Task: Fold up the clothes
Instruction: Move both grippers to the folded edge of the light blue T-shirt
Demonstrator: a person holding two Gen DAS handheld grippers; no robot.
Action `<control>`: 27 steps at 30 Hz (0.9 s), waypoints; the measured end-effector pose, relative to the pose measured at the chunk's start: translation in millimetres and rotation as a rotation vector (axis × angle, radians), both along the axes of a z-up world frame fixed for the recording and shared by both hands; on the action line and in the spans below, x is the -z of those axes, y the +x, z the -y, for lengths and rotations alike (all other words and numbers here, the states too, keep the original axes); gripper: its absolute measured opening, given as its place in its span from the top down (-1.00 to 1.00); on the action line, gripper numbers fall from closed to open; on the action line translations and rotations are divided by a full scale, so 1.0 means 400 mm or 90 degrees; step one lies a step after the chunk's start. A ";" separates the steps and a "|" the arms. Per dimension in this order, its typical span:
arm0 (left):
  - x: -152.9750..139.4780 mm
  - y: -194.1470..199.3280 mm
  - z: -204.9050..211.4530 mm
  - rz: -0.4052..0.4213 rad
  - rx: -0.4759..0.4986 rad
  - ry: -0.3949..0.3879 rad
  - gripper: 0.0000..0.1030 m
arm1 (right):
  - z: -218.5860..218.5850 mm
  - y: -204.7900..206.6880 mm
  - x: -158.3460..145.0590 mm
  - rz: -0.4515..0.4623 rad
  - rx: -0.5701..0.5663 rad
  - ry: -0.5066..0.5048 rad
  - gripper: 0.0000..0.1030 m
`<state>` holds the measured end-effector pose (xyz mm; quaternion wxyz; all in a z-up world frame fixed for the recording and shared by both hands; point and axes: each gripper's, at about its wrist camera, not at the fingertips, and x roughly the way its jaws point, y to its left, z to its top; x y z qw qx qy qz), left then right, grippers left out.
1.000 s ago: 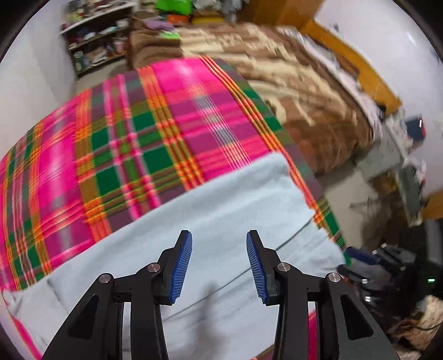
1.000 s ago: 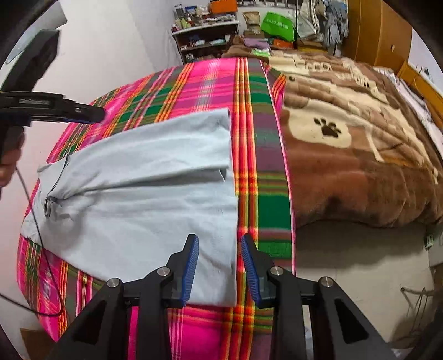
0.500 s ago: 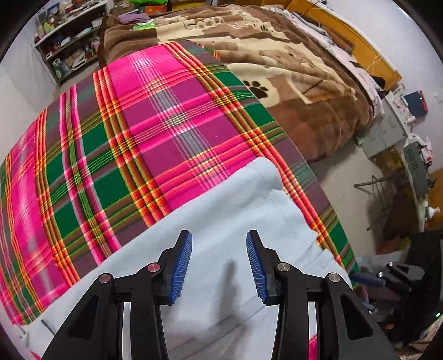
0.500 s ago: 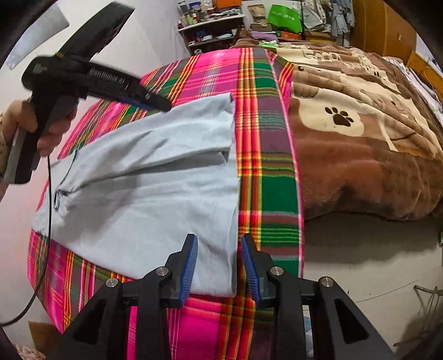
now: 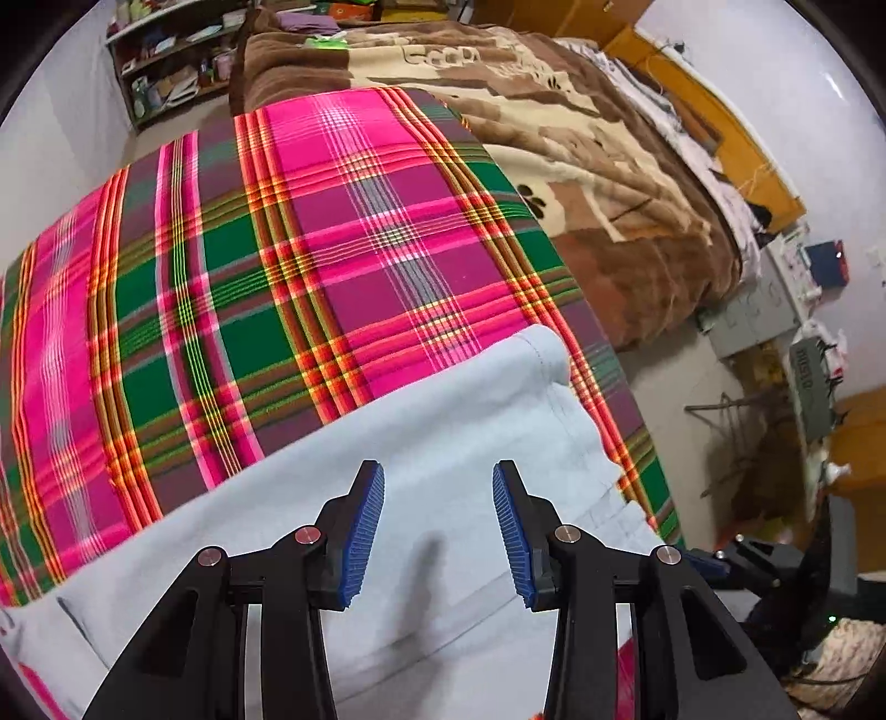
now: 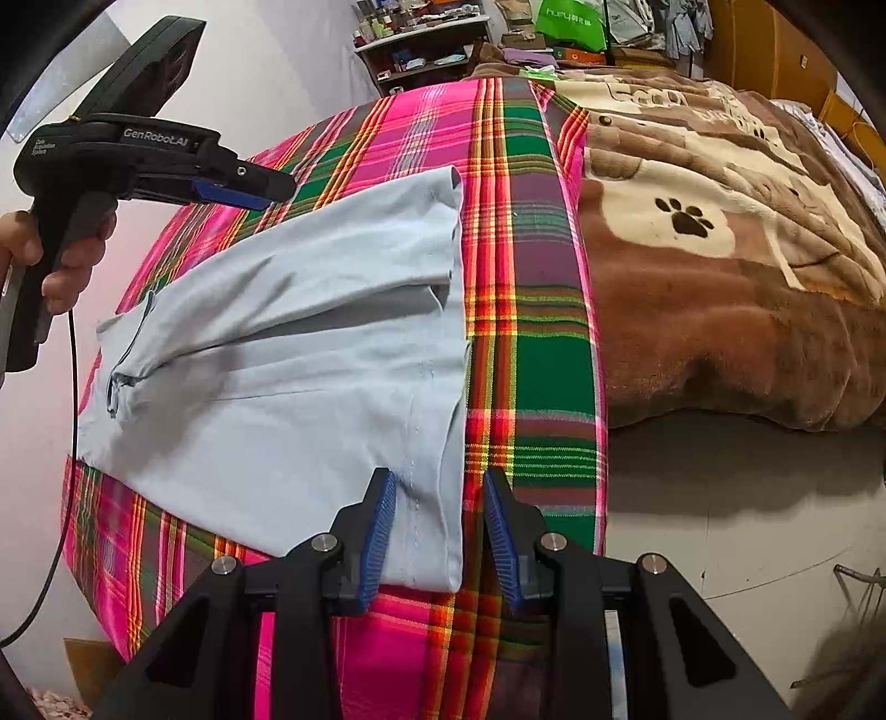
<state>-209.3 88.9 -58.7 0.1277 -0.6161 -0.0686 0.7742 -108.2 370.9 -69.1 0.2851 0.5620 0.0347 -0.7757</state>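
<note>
A pale blue garment [image 6: 288, 354] lies spread on the pink and green plaid blanket [image 6: 526, 343], with one fold running across its middle. In the right wrist view my right gripper [image 6: 440, 531] is open, its fingers either side of the garment's near right hem corner, apart from the cloth. My left gripper [image 5: 437, 531] is open above the garment [image 5: 421, 443], short of its far right corner [image 5: 540, 346]. The left gripper [image 6: 243, 185] also shows in the right wrist view, held by a hand [image 6: 66, 249] above the garment's far left side.
A brown and cream fleece blanket [image 6: 720, 249] covers the bed beyond the plaid one. Shelves [image 6: 421, 50] with clutter stand at the far wall. To the right of the bed is bare floor [image 6: 747, 498], with grey boxes and cables [image 5: 775, 310]. A black cable [image 6: 66, 471] hangs from the left gripper.
My left gripper has swung over the garment toward its far right corner and come lower. The right gripper has edged closer to the near hem corner. Both stay open.
</note>
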 end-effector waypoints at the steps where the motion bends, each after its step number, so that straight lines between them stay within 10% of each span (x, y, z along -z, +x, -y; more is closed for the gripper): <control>1: 0.005 0.001 -0.001 0.003 -0.001 -0.008 0.17 | 0.002 0.001 -0.001 -0.003 -0.002 0.000 0.35; 27: 0.029 -0.015 -0.042 0.015 0.010 -0.006 0.17 | -0.005 -0.001 -0.019 -0.028 -0.006 0.002 0.35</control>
